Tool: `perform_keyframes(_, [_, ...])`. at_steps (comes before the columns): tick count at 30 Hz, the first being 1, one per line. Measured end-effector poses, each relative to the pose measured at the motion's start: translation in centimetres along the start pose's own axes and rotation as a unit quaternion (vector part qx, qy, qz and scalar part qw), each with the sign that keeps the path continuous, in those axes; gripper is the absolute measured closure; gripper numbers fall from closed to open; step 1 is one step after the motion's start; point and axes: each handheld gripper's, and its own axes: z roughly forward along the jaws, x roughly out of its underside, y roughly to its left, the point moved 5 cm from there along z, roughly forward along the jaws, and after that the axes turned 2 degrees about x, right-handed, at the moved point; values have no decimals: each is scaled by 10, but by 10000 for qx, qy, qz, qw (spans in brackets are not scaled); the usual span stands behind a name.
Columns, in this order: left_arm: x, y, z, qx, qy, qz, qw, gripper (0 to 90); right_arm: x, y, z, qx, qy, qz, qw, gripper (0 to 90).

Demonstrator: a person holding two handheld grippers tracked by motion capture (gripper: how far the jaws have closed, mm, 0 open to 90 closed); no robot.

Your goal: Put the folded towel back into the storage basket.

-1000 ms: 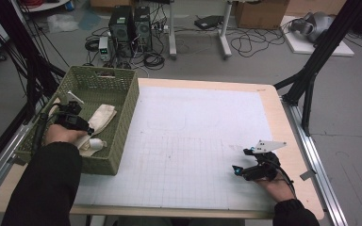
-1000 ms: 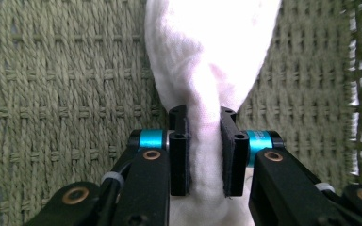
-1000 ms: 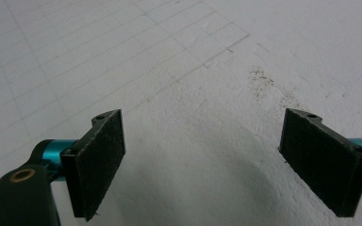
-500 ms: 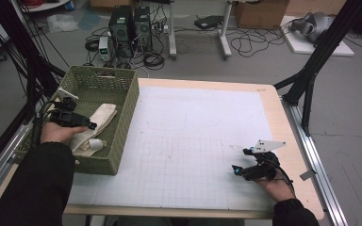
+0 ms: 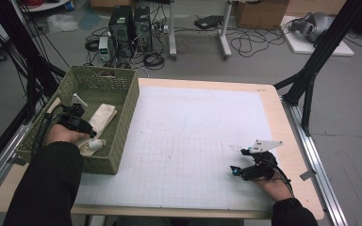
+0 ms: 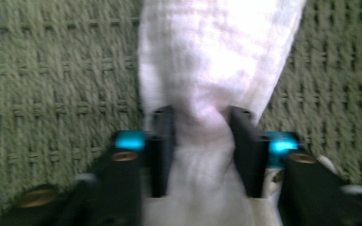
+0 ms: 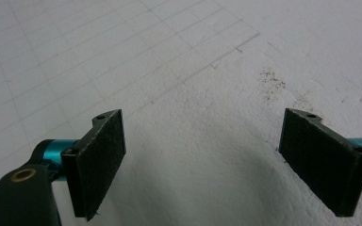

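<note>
High view first: a green woven basket [image 5: 125, 117] is seen on the left part of the desk [image 5: 283, 117], which is covered by a white gridded mat [image 5: 193, 141]. Inside the basket a pale folded cloth [image 5: 102, 114] is laid, and the left gripper [image 5: 78, 121] is held down onto it by the person's left hand. A small white item lies just beside that hand, too small to be identified. Well apart, near the desk's right front corner, the right gripper [image 5: 238, 162] is rested on the mat.

Left gripper view: the white cloth [image 6: 217, 61] is seen bunched between the two black fingers [image 6: 162, 141], which have just been closing and are pressed on its gathered fold, though the picture is blurred. The basket's woven floor [image 6: 52, 84] is spread beneath.

Right gripper view: the fingers [image 7: 99, 160] are held wide apart over the bare mat [image 7: 193, 70], with nothing between them.
</note>
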Motion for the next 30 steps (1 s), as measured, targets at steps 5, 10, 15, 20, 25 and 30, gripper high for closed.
perform_keyframes(5, [-3,1,0,5,-126,-130,9998,807,-1,-1,0,7,-38,-3,10000,147])
perform_keyframes(10, [-17,-2,-7,321,-1249,-501,9904,813,-1,0,-1,2,-34,9,10000,148])
perform_keyframes(15, [-23,-2,-10,556,-1656,-625,9826,623,-1,0,0,2,-22,-24,10000,148])
perform_keyframes(20, [-22,-5,-20,592,-1759,-380,9819,535,0,0,1,-9,-7,-30,10000,149])
perform_keyframes(25, [-11,-3,-25,384,-1210,79,9919,507,0,0,0,-6,-29,7,10000,149])
perform_keyframes(30, [-2,-6,-23,345,-614,417,9966,484,0,0,1,-35,3,-20,10000,150])
